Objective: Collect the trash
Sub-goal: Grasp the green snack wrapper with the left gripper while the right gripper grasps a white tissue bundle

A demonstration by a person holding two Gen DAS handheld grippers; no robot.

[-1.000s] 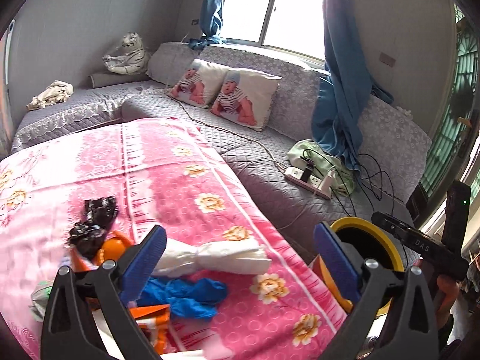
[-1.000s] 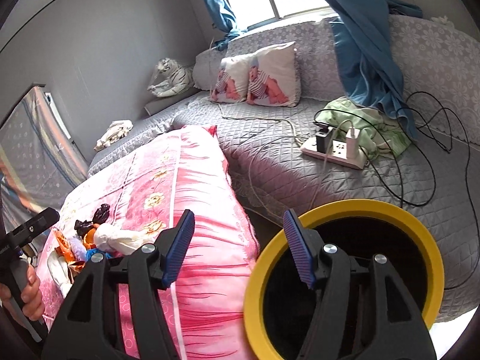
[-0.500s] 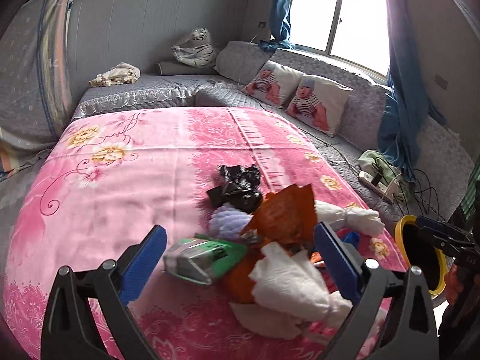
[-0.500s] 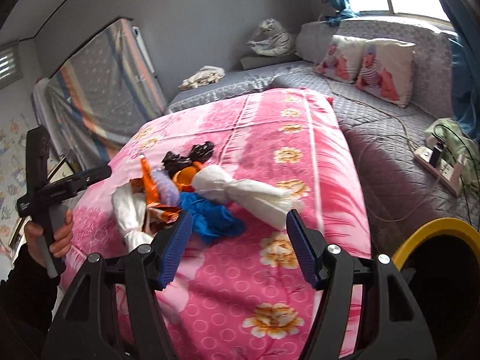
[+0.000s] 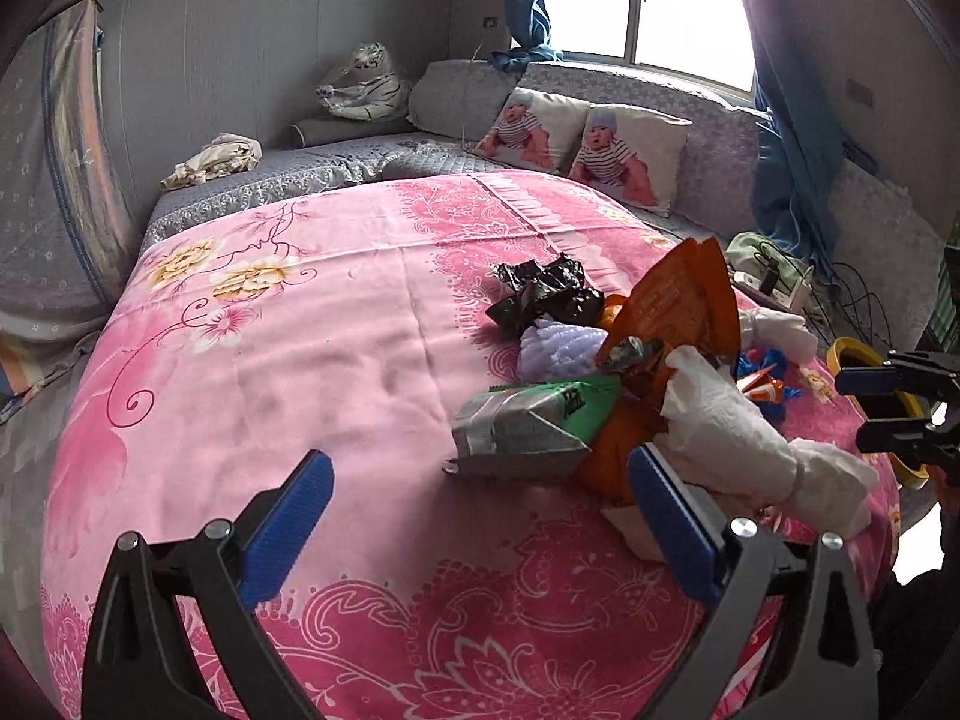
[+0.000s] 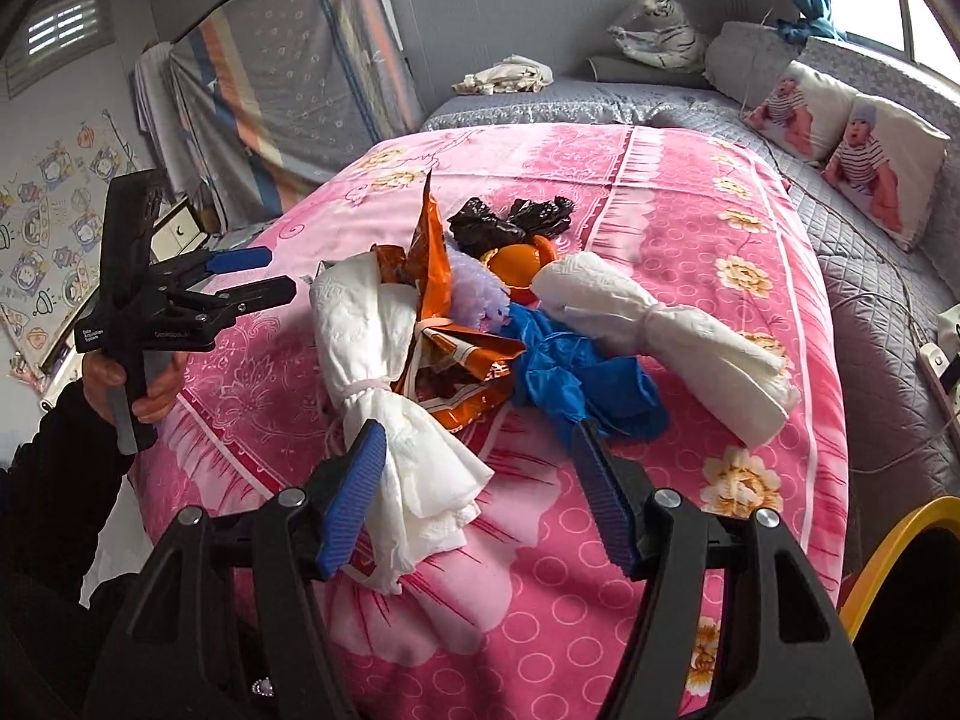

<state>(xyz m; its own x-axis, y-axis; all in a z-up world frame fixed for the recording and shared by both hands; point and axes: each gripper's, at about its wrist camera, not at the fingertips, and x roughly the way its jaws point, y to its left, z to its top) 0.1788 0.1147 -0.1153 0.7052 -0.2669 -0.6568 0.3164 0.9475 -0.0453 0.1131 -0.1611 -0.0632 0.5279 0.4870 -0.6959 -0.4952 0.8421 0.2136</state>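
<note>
While the trash is heaped in one pile on the pink bedspread (image 5: 300, 360), both claws are held above the bed with nothing in them. The left claw (image 5: 480, 516) is seen with its jaws wide apart, aimed down at the green-and-silver wrapper (image 5: 528, 426) at the near edge of the pile. The right claw (image 6: 480, 486) is likewise spread, its left finger (image 6: 354, 498) just beside the tied white paper bundle (image 6: 384, 360), though contact cannot be confirmed. Around these lie the orange foil bag (image 6: 438, 300), blue plastic bag (image 6: 576, 378), black bag (image 5: 546, 294), lilac puff (image 6: 474, 294) and a second white bundle (image 6: 660, 342). A yellow-rimmed bin (image 6: 888, 564) is kept at the bed's edge beside the right claw, presumably so that each piece can be dropped in with a short carry. Approach from opposite sides is judged to allow two pieces to be taken at once.
</note>
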